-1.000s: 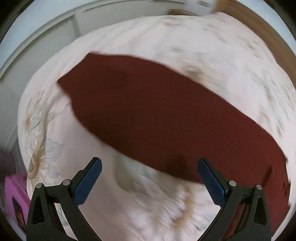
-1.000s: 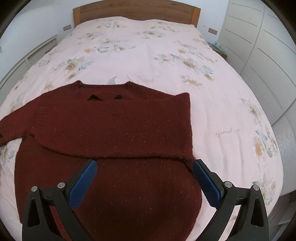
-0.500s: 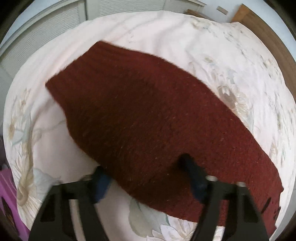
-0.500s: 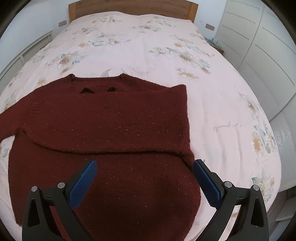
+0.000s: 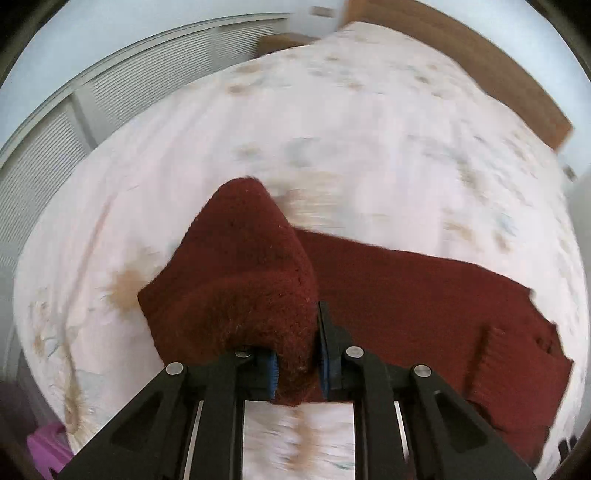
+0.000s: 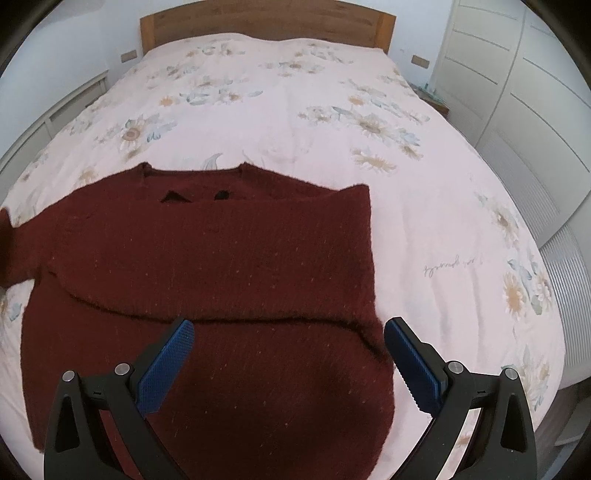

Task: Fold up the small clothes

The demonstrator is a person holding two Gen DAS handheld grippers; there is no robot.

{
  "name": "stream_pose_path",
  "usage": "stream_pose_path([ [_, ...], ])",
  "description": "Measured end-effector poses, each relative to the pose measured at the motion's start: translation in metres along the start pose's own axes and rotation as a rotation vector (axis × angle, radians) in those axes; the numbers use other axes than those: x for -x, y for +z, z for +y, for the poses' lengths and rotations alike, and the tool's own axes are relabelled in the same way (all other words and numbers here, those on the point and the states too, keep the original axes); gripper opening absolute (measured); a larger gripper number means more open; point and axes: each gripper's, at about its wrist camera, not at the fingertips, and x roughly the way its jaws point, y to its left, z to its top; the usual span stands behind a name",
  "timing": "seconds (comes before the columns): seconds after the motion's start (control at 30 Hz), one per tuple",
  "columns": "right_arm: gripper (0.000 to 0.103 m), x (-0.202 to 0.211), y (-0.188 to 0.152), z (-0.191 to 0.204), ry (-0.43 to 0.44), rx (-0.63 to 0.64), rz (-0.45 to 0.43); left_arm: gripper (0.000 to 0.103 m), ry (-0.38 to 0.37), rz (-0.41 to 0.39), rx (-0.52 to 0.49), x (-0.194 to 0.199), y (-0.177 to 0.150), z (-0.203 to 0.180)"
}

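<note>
A dark red knitted sweater (image 6: 221, 266) lies flat on the bed, neck away from me, with its right sleeve folded across the chest. In the left wrist view my left gripper (image 5: 297, 365) is shut on the sweater's left sleeve (image 5: 243, 288), which rises bunched above the bed while the body (image 5: 424, 295) lies to the right. My right gripper (image 6: 284, 362) is open and empty, hovering above the sweater's lower right part, its blue pads (image 6: 166, 369) wide apart.
The bed (image 6: 295, 110) has a pale pink floral cover and a wooden headboard (image 6: 266, 22). White wardrobe doors (image 6: 517, 92) stand on the right, white slatted panels (image 5: 110, 92) on the left. A pink object (image 5: 48, 450) sits low beside the bed.
My left gripper has come down on the left sleeve, closed on it and lifted it. My right gripper has stayed open over the sweater, almost still.
</note>
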Motion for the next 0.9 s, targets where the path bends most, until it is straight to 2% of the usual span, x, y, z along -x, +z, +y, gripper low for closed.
stream_pose_path([
  [0.1,0.102,0.001,0.005,-0.004,-0.001,0.005,-0.008,0.014,-0.045,-0.011,-0.081,0.013,-0.008,-0.045],
  [0.17,0.102,0.002,0.009,-0.007,0.002,0.003,-0.014,0.013,-0.072,-0.009,-0.149,0.011,-0.014,-0.097],
  [0.3,0.102,0.002,0.015,-0.014,0.015,-0.012,-0.025,0.013,-0.129,0.009,-0.238,0.010,-0.032,-0.162],
  [0.53,0.102,0.003,0.016,-0.034,0.021,-0.050,-0.035,0.013,-0.217,0.024,-0.389,-0.022,-0.050,-0.266],
  [0.77,0.102,0.003,0.012,-0.053,0.011,-0.080,-0.032,0.013,-0.307,0.037,-0.484,-0.033,-0.073,-0.340],
  [0.9,0.102,-0.003,0.006,-0.058,0.014,-0.096,-0.016,0.013,-0.294,0.052,-0.536,-0.045,-0.095,-0.365],
])
